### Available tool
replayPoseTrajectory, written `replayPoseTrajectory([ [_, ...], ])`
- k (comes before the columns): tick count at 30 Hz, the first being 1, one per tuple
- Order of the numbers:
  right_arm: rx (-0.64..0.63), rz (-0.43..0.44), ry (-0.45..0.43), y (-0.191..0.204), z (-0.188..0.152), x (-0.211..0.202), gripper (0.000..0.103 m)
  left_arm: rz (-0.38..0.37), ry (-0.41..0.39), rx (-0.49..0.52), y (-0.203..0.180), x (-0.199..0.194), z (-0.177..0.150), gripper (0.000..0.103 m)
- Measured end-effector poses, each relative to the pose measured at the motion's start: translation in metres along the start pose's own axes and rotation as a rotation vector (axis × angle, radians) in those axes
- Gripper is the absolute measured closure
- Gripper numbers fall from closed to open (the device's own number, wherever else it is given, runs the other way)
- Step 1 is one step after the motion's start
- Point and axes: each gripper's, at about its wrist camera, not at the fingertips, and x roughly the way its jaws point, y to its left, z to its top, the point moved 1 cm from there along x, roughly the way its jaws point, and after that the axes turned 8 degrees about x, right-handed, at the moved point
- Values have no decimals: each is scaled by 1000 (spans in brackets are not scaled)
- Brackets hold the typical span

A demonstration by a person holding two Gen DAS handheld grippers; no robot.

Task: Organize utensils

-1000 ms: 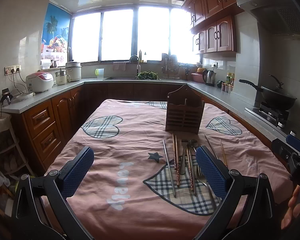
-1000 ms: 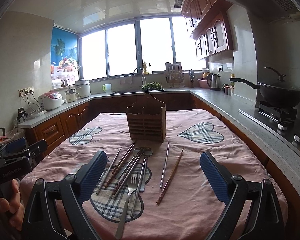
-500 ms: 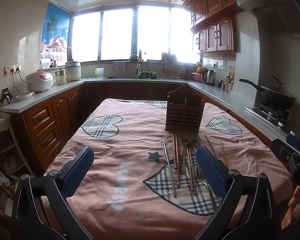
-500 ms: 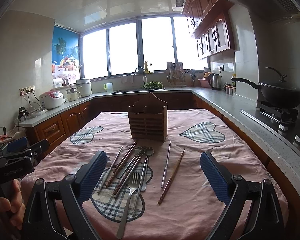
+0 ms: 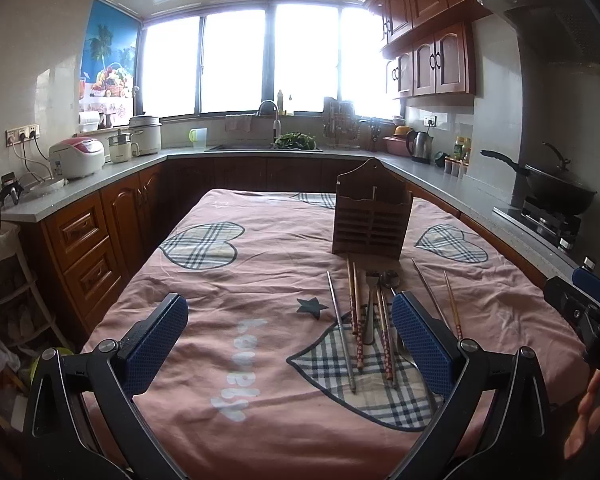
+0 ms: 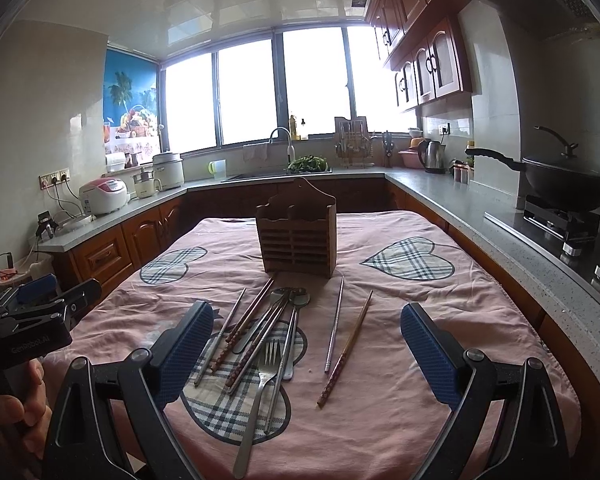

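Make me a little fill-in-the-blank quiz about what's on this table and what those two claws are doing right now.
1. The wooden utensil holder stands upright on the pink ____.
2. The fork, spoons and chopsticks lie loose in front of the holder, and none is yet ____ it.
3. Both the left claw and the right claw are ____, holding nothing.
4. On the stove at the right sits a black ____.

Missing words: tablecloth; inside; open; wok
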Motion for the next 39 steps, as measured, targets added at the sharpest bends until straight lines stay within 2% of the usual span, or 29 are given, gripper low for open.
replayPoseTrajectory([
  [7,35,2,75,-13,2,27,7,-52,120,-23,6,40,3,0],
  [12,59,-2,130,-25,5,51,7,-80,223,-31,8,83,5,0],
  [20,123,-13,259,-50,12,108,10,-112,334,-13,2,148,13,0],
  [23,151,-24,316,-61,15,134,21,-116,370,3,0,172,18,1],
  [28,208,2,408,-72,20,184,54,-132,423,31,-7,211,26,9],
  [30,221,2,445,-75,22,204,61,-154,450,35,-12,226,27,13],
  [35,236,4,512,-78,25,248,68,-185,531,43,-21,264,25,26],
  [39,237,5,566,-81,23,279,71,-203,570,58,-28,285,25,28],
])
